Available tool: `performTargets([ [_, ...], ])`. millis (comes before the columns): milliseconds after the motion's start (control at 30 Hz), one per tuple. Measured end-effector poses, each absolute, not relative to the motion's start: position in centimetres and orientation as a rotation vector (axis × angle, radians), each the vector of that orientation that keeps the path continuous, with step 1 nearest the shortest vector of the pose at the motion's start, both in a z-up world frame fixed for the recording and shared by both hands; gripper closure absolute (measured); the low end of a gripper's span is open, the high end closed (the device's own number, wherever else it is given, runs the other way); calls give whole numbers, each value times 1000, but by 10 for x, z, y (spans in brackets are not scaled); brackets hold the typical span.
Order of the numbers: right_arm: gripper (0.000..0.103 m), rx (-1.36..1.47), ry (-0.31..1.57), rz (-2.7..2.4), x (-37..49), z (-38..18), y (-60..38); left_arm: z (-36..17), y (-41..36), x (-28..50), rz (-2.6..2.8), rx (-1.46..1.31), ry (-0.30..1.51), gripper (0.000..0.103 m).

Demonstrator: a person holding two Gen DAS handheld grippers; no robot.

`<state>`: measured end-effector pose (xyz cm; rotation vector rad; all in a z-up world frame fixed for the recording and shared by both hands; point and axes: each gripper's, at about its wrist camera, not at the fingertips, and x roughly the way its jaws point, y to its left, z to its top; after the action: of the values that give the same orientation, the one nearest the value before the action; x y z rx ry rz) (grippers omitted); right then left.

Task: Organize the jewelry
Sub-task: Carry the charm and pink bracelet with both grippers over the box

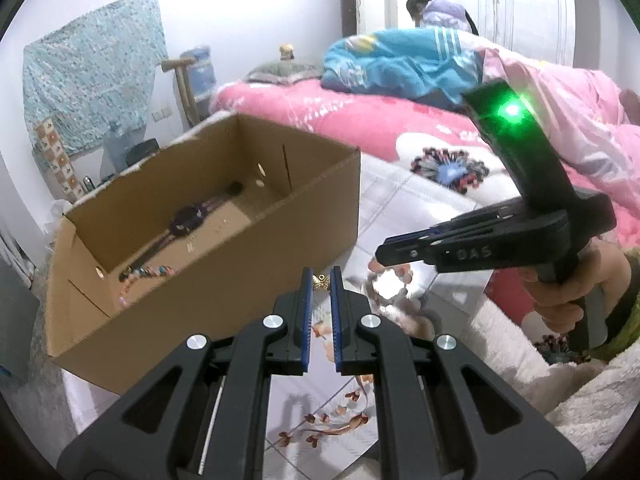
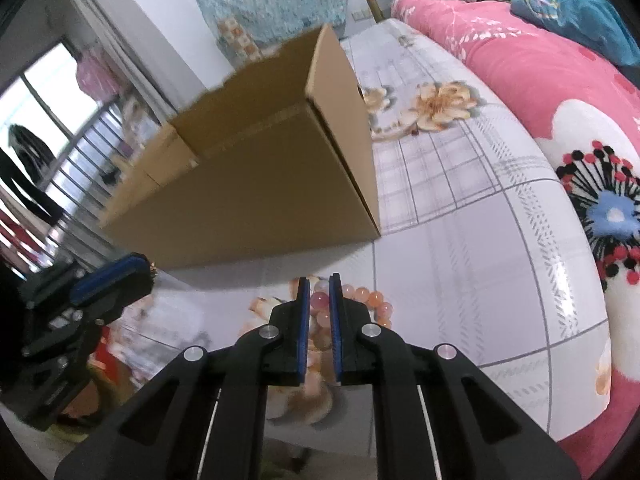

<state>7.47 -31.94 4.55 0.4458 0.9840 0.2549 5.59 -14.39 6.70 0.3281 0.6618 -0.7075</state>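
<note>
Left wrist view: the left gripper (image 1: 320,280) sits at 6 o'clock with its blue pads drawn close, clamped on a small gold charm (image 1: 320,281) pinched at the very tips. Behind it, toward 10 o'clock, stands an open cardboard box (image 1: 224,264) on the glossy floral table cover (image 1: 392,208). Inside the box lie a dark necklace with a purple pendant (image 1: 185,222) and, at the near left corner, a string of coloured beads (image 1: 150,271). At 3 o'clock the right gripper (image 1: 386,256) comes in from the side, held by a hand (image 1: 568,296), a green light glowing on its top; a strand of pale pink beads hangs below its tip.

In the right wrist view, the right gripper (image 2: 319,280) has its pads nearly together, clamped on a pink bead of a peach-pink bead bracelet (image 2: 360,300), whose loop trails toward 3 o'clock just beside the fingers. The box's outer wall (image 2: 260,184) fills 11 to 12 o'clock. The left gripper (image 2: 132,276) shows at 9 o'clock, blurred. A pink quilt (image 2: 520,64) runs along 1 to 4 o'clock.
</note>
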Motion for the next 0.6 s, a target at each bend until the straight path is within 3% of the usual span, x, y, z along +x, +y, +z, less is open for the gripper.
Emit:
performTargets([
  [267, 93, 590, 841, 316, 58, 84, -347, 101, -131, 52, -660, 315, 571, 95],
  [600, 93, 552, 651, 449, 85, 159, -355, 142, -107, 85, -595, 307, 522, 95],
])
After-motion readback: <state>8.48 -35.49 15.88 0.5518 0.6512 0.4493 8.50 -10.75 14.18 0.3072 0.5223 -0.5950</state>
